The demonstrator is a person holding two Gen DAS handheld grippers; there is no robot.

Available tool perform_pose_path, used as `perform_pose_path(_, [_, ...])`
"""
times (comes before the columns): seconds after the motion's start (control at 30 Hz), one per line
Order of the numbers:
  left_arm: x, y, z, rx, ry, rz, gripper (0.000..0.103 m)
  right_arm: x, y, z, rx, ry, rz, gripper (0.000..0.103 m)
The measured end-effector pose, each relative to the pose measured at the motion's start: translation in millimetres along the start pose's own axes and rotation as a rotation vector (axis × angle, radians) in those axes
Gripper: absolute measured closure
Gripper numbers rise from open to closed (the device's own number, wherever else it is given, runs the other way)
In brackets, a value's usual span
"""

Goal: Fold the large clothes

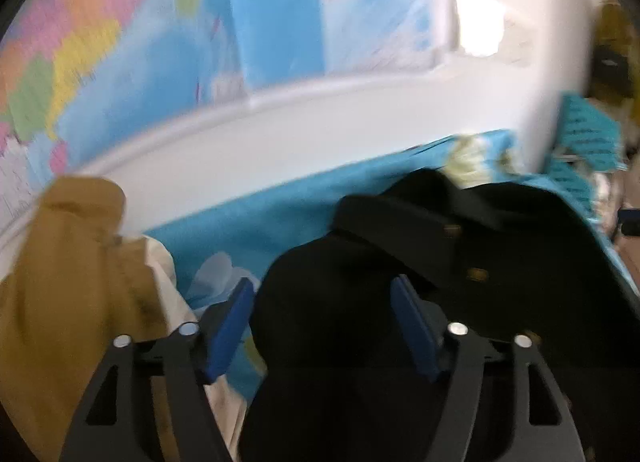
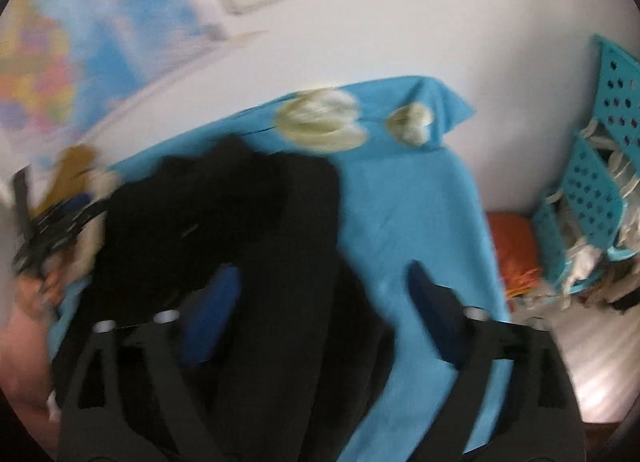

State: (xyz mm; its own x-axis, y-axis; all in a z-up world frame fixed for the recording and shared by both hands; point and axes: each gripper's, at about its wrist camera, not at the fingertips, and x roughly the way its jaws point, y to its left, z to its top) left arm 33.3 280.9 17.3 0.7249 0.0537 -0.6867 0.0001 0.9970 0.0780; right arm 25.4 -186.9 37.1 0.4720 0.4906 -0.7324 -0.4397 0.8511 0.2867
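A black garment [image 1: 420, 262] with small brass buttons lies bunched on a blue patterned cloth [image 1: 256, 222] over the table. My left gripper [image 1: 322, 322] hangs just above it with its blue pads wide apart, and nothing is pinched between them. In the right wrist view the same black garment [image 2: 240, 230] spreads over the blue cloth [image 2: 416, 214]. My right gripper [image 2: 320, 294] stands open above its near edge, one pad over the black fabric and the other over the blue cloth. Both views are blurred.
A mustard-brown garment [image 1: 76, 274] with a pale one under it lies at the left. A teal perforated basket [image 2: 600, 166] holding white items and an orange thing [image 2: 514, 250] stand at the right. A white wall with a coloured map [image 1: 120, 42] rises behind the table.
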Motion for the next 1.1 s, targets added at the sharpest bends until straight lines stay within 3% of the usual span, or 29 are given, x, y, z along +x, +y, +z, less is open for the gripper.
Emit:
perform_pose_path(0.2, [-75, -12, -44, 0.086, -0.066, -0.182, 0.023, -43, 50, -98, -0.11, 0.106, 0.085, 0.006])
perform_pose_path(0.3, [-87, -23, -66, 0.105, -0.066, -0.246, 0.022, -44, 65, -126, -0.135, 0.136, 0.052, 0.007])
perform_pose_path(0.33, [-90, -27, -73, 0.112, -0.063, -0.25, 0.021, -43, 67, -133, -0.143, 0.138, 0.029, 0.025])
perform_pose_path(0.37, [-91, -30, -81, 0.115, -0.053, -0.263, 0.021, -43, 66, -135, -0.134, 0.14, 0.028, 0.063])
perform_pose_path(0.4, [-90, -32, -89, 0.111, -0.042, -0.284, 0.021, -48, 60, -132, -0.089, 0.124, 0.021, 0.089])
perform_pose_path(0.43, [-90, -33, -96, 0.105, -0.033, -0.296, 0.021, -54, 53, -128, -0.059, 0.103, 0.016, 0.096])
perform_pose_path(0.53, [-88, -38, -107, 0.106, -0.012, -0.299, 0.021, -95, 37, -101, -0.018, -0.026, -0.055, 0.096])
perform_pose_path(0.6, [-90, -35, -112, 0.116, -0.022, -0.246, 0.021, -126, 20, -77, 0.034, -0.12, -0.047, 0.096])
perform_pose_path(0.67, [-94, -24, -111, 0.098, -0.033, -0.195, 0.021, -132, 5, -60, 0.065, -0.156, -0.085, 0.096])
perform_pose_path(0.8, [-101, 9, -117, 0.031, -0.037, -0.067, 0.016, -92, -21, -62, 0.152, -0.078, -0.077, 0.096])
perform_pose_path(0.87, [-98, 28, -125, -0.001, 0.004, -0.015, 0.011, -67, -31, -73, 0.183, -0.027, -0.062, 0.096])
perform_pose_path(1.0, [-82, 44, -146, -0.006, 0.123, 0.0, 0.01, -35, -46, -90, 0.243, 0.015, -0.03, 0.096])
perform_pose_path(1.1, [-68, 36, -168, 0.061, 0.207, -0.011, 0.012, -34, -47, -90, 0.249, 0.017, -0.021, 0.096])
